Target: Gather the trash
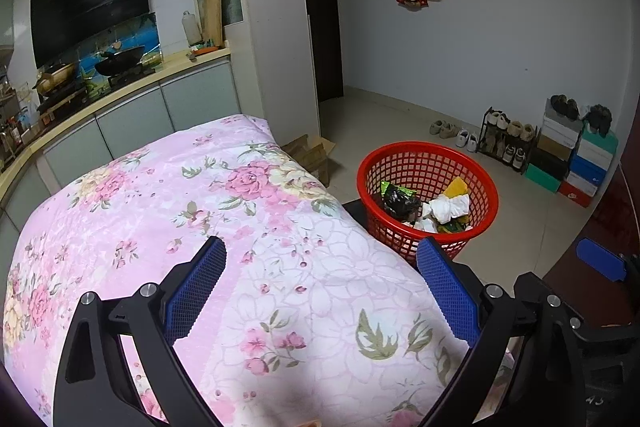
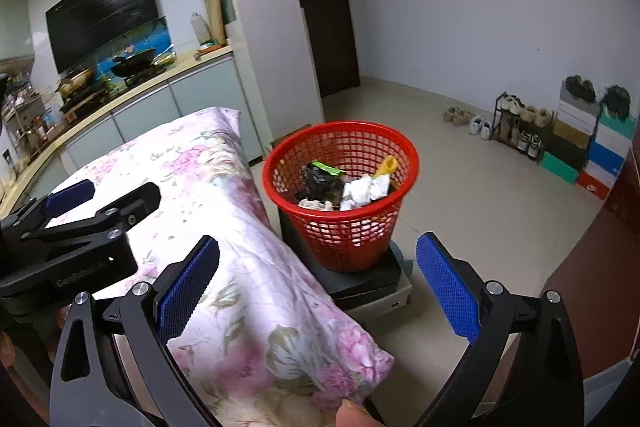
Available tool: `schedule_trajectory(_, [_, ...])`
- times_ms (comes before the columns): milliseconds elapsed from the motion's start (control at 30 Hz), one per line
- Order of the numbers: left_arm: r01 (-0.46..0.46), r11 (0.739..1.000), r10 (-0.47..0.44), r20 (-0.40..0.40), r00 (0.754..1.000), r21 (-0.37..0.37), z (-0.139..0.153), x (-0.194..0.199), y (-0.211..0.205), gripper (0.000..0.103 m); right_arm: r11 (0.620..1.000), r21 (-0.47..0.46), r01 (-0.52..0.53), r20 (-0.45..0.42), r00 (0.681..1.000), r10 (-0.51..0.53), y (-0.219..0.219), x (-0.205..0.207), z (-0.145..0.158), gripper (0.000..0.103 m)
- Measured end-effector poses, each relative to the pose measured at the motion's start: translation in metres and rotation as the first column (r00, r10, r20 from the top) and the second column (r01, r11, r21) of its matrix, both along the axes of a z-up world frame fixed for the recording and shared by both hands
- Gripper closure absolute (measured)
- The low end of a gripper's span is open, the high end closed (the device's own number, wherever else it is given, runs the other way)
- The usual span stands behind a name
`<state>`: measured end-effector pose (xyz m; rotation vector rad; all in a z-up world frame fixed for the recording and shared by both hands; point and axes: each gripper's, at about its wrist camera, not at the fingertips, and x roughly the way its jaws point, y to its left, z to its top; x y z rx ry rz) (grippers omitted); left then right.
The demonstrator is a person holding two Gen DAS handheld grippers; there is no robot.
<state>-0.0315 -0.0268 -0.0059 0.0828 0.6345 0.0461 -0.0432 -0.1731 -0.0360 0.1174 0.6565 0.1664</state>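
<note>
Trash (image 2: 344, 187): crumpled heap, no clear long axis, inside upright red basket (image 2: 280, 151).
My left tool (image 1: 320, 287): wide, empty.
My right tool (image 2: 318, 285): wide, empty.

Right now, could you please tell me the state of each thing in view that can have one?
Left tool: open, empty, over the floral cloth.
Right tool: open, empty.
Red basket: upright, partly filled, on a dark box.
Crumpled white paper: inside the basket.
Black wrapper: inside the basket.
Floral cloth: spread flat, no trash visible on it.
Dark door: appears shut.
</note>
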Motion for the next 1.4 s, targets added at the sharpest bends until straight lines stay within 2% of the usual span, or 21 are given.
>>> schedule_trajectory(300, [0.011, 1.0, -0.011, -0.013, 1.0, 0.004, -0.004, 0.002, -0.01, 0.01, 1.0, 0.009, 0.025, 0.0, 1.0, -0.025, -0.011, 0.003, -0.003, 0.007])
schedule_trajectory(1400, [-0.02, 1.0, 0.02, -0.012, 1.0, 0.012, -0.004, 0.0, 0.0, 0.01, 0.998, 0.013, 0.06, -0.023, 0.998, -0.06, -0.021, 0.011, -0.008, 0.007])
